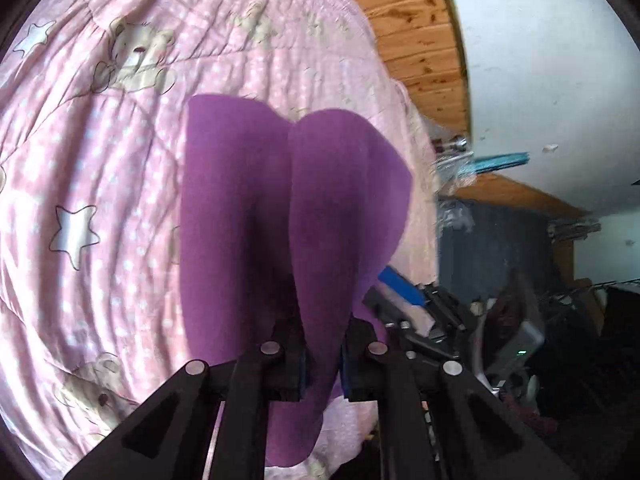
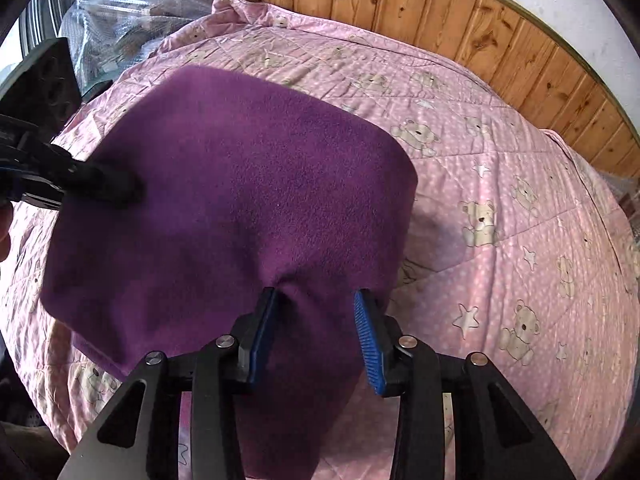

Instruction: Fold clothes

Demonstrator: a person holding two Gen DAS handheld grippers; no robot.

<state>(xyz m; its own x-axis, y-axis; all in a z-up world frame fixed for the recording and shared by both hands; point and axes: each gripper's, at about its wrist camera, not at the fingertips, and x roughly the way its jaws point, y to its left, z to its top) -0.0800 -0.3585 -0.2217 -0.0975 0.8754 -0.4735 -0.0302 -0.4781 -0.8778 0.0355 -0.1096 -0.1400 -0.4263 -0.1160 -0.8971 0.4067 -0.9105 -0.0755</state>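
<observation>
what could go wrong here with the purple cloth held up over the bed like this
1. The right gripper has its jaws spread, so the purple fleece cloth only drapes between them; that side may slide off.
2. If so, the whole weight likely hangs from the left gripper, pinched on a bunched fold, and the fold line could skew.
3. A dropped edge may land creased on the pink teddy-bear quilt.

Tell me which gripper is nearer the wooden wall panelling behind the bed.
Hard to call; probably the right. The right gripper faces the wooden panelling across the pink quilt. The left gripper, clamped on the purple cloth, sits at its far edge.
</observation>
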